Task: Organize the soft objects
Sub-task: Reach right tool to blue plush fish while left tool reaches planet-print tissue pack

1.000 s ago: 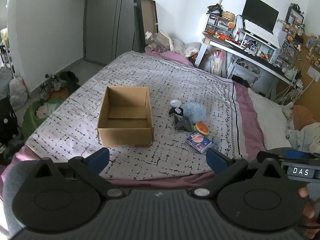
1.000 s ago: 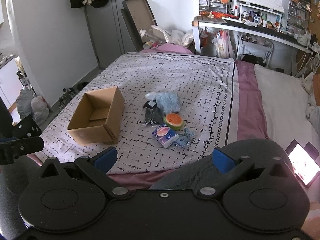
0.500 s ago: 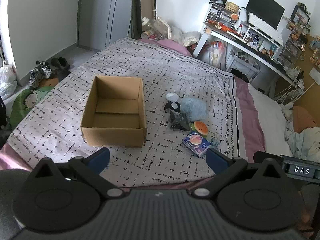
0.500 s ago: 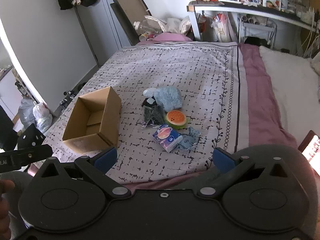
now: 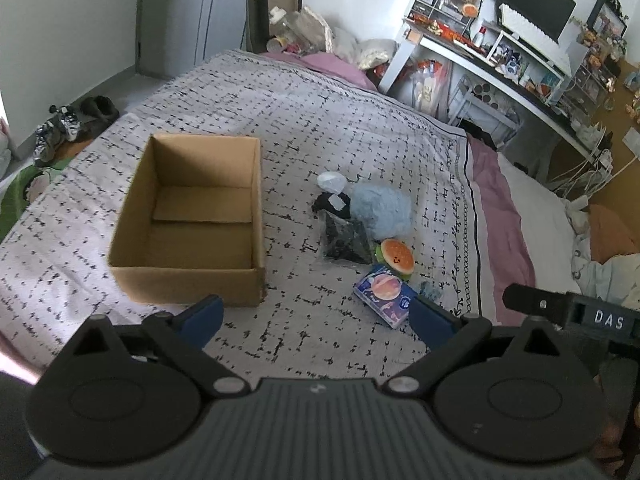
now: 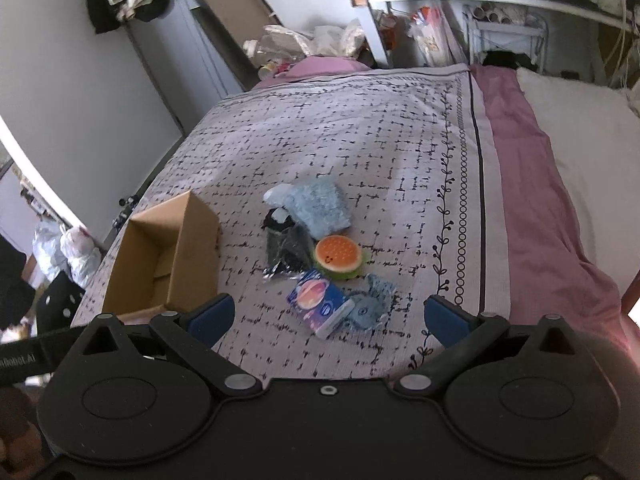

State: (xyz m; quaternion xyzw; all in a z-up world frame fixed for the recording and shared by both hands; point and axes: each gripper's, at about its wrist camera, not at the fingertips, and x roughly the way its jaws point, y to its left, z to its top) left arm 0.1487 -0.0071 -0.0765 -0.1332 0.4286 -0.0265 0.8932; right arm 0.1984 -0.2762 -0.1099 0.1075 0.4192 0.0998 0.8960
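One cardboard box sits open on the bedspread, with one small pile to its right: a blue fluffy toy, a dark packet, a watermelon-slice toy and a tissue pack. The left gripper is spread wide and empty. The right gripper is closing with nothing between its fingers. Only the right view shows the blue cloth clearly; only the left shows the desk.

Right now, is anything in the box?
No, the box shows only its bare cardboard floor; the soft things lie beside it on the bed.

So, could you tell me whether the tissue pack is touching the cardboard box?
Apart. The left wrist view shows bare blanket between the box and the tissue pack.
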